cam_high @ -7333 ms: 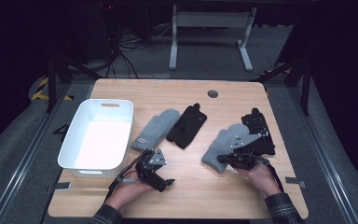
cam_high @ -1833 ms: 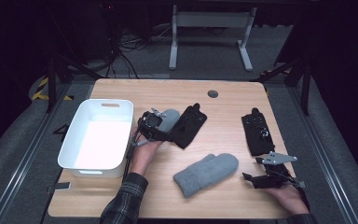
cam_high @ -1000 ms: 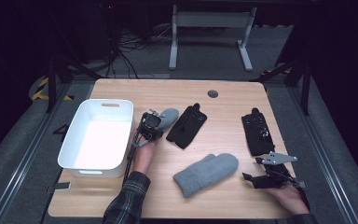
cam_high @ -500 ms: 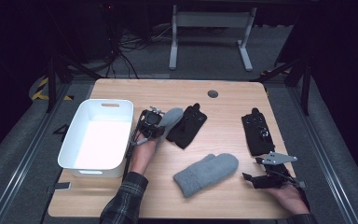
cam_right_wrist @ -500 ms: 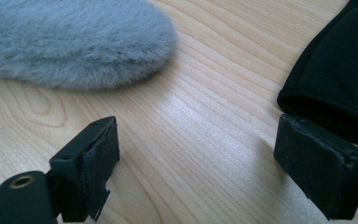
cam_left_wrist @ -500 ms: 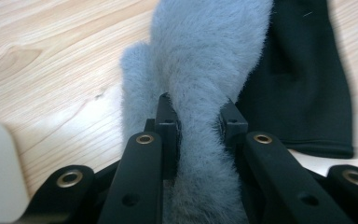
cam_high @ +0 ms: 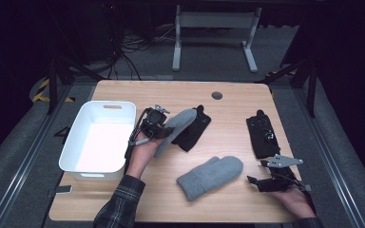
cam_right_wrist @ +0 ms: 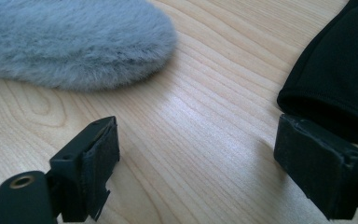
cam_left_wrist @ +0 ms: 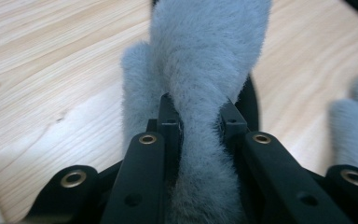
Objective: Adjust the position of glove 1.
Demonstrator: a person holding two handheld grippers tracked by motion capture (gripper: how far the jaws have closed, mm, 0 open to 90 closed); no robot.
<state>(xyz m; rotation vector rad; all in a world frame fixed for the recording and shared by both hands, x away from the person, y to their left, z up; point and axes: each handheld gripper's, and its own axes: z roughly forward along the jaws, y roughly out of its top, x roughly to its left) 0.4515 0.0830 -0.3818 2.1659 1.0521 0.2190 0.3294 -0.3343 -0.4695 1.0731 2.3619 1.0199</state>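
Grey fleece fills the space between the jaws of the left claw (cam_left_wrist: 199, 128), which pinches a fuzzy grey mitten (cam_left_wrist: 200, 74) tightly across its middle, the pile bulging out on either side of the black pads. From the high view, that left claw (cam_high: 159, 127) holds this mitten (cam_high: 176, 128) just beside the right wall of the white plastic bin (cam_high: 76, 159), with the mitten's rounded end angled up toward the far side of the wooden surface (cam_high: 228, 102) and lying over the edge of a black glove (cam_high: 193, 133). A second grey mitten (cam_high: 210, 176) lies flat on the surface nearer the person, between the two hands and touching neither claw. The right claw (cam_high: 257, 180) rests low at the near right of the surface, its jaws spread wide with nothing between them. In the right gripper view the open right claw (cam_right_wrist: 196, 163) frames bare wood, the tip of the second mitten (cam_right_wrist: 70, 42) lying ahead to one side and the hem of another black glove (cam_right_wrist: 340, 79) just beside the other pad. That glove (cam_high: 262, 135) lies flat near the surface's right edge.
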